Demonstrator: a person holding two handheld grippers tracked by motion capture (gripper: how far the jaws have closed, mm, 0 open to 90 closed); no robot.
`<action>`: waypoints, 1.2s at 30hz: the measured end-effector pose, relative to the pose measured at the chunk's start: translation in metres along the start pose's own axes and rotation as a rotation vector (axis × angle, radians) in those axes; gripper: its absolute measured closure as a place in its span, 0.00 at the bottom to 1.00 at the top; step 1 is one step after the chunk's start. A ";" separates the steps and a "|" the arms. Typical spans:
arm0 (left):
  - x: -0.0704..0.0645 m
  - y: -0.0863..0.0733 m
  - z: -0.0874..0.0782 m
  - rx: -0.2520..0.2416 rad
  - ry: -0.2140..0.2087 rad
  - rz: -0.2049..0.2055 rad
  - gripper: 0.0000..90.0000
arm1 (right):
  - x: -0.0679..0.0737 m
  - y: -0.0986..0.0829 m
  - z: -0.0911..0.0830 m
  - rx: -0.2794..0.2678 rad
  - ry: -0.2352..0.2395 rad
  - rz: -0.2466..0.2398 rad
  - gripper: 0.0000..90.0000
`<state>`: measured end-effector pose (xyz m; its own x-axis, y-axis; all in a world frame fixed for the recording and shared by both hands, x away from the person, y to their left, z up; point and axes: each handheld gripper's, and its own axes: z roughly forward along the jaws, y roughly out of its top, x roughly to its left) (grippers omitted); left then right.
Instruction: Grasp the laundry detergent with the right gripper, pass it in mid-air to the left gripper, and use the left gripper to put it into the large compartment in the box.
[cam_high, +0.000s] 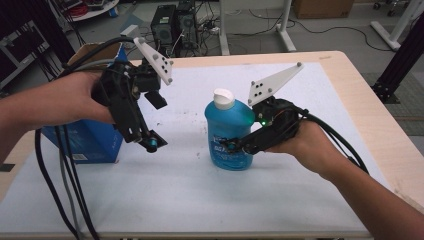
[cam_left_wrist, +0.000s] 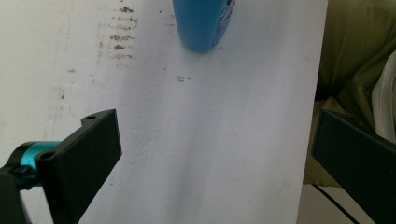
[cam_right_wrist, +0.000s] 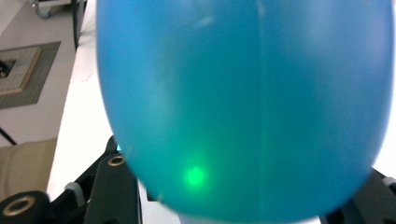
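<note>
A blue translucent bottle with a white cap stands upright at the middle of the white mat. My right gripper comes in from the right and is shut on the bottle's lower body. In the right gripper view the bottle sits close up between the black jaws of that gripper, with a green glow on it. My left gripper hangs above the mat to the left of the bottle, open and holding nothing. The left gripper view has its gripper with jaws wide apart and the bottle's base farther off.
A blue cardboard box with open flaps stands at the table's left edge, behind my left hand. Brown stains mark the mat. Bare wooden table runs along the right side. Computer towers stand on the floor beyond the far edge.
</note>
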<state>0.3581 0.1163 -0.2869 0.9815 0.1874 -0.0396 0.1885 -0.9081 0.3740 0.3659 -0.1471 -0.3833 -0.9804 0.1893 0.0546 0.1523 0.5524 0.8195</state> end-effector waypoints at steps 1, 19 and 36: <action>0.000 0.000 0.000 0.002 -0.002 0.000 0.02 | 0.000 0.000 0.000 0.000 0.000 0.000 0.50; -0.008 0.031 -0.018 0.007 -0.023 0.073 0.02 | 0.004 0.035 -0.013 0.007 0.078 -0.063 0.50; -0.012 0.068 -0.026 0.038 -0.048 0.137 0.02 | 0.007 0.055 -0.009 0.052 0.101 -0.087 0.51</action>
<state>0.3582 0.0622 -0.2375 0.9985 0.0433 -0.0348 0.0526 -0.9376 0.3438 0.3666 -0.1224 -0.3324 -0.9974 0.0577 0.0438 0.0699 0.6050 0.7931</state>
